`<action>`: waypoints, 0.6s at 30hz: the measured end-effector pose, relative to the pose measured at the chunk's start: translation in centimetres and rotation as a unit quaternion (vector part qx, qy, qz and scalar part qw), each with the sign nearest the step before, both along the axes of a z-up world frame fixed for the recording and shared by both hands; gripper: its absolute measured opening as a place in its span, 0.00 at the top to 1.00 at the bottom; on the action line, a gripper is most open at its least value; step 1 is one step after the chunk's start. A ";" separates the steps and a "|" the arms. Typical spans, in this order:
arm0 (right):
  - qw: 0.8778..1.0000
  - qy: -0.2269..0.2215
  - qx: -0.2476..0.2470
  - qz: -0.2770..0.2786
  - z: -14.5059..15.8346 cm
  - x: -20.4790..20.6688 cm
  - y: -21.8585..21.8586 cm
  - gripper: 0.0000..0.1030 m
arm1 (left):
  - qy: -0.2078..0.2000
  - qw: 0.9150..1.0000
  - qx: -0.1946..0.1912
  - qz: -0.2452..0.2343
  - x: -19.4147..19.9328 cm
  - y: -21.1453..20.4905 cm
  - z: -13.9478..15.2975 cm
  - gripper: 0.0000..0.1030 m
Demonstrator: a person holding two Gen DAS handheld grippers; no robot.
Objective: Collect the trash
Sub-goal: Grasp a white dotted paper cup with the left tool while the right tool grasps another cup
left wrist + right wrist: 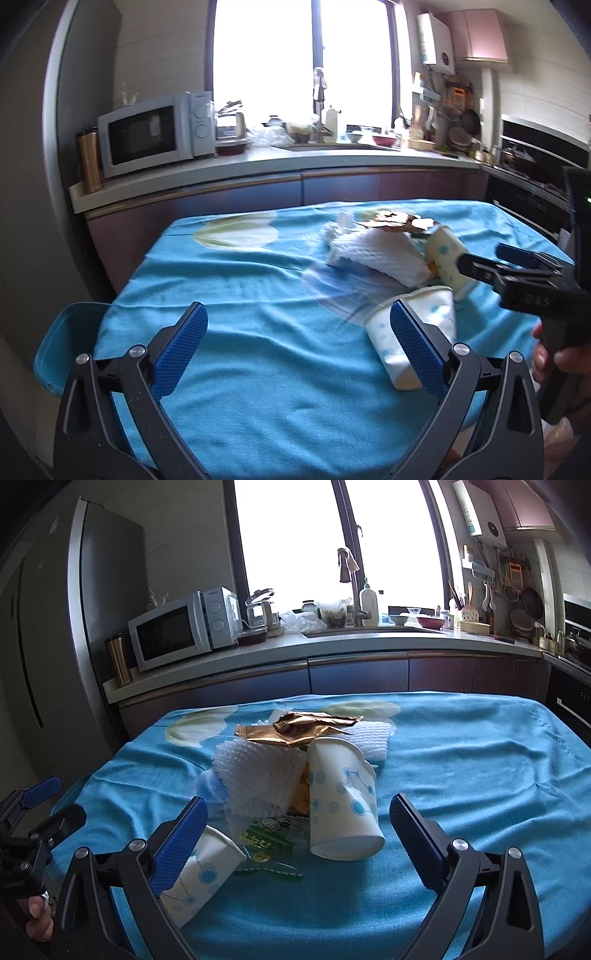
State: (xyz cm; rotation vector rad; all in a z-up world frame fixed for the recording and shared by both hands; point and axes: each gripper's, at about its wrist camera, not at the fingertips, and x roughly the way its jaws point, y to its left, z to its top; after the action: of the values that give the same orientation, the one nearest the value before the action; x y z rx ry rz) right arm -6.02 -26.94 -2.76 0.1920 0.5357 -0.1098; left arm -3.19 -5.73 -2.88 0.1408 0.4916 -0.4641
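Collection has barely begun: both the left gripper (297, 347) and right gripper (299, 830) stand apart and empty, while paper cups (341, 797), foam netting (258, 779) and a gold wrapper (295, 729) remain heaped mid-desk (480, 760), the blue bin (62, 343) waiting at the desk's left edge.

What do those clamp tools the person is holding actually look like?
Each is a matte black plastic tool. The left gripper and right gripper have two angled black arms joined by silver rivets, tipped with blue textured pads. In the left view the right one shows embossed lettering and a small green light.
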 end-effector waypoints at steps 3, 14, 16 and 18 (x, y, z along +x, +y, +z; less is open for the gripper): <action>1.000 0.023 0.015 -0.006 -1.1 0.8 -1.2 0.24 | 0.030 0.998 -0.005 -0.059 -0.5 -1.4 -1.1 0.05; 0.998 0.051 0.037 0.008 -2.4 2.0 -2.6 0.52 | 0.123 0.985 -0.020 -0.116 1.1 -5.5 -4.3 0.05; 0.998 0.052 0.043 0.007 -2.5 1.9 -3.0 0.58 | 0.139 0.984 -0.024 -0.113 1.6 -5.6 -4.6 0.18; 0.997 0.050 0.054 0.010 -2.5 1.8 -3.4 0.58 | 0.153 0.981 -0.030 -0.113 2.0 -5.6 -5.0 0.28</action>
State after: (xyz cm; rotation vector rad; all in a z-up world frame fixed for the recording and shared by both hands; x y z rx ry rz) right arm -4.21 -30.38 -5.25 0.2884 0.6429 -0.0706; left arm -1.21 -11.29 -7.88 0.0672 0.7672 -0.7274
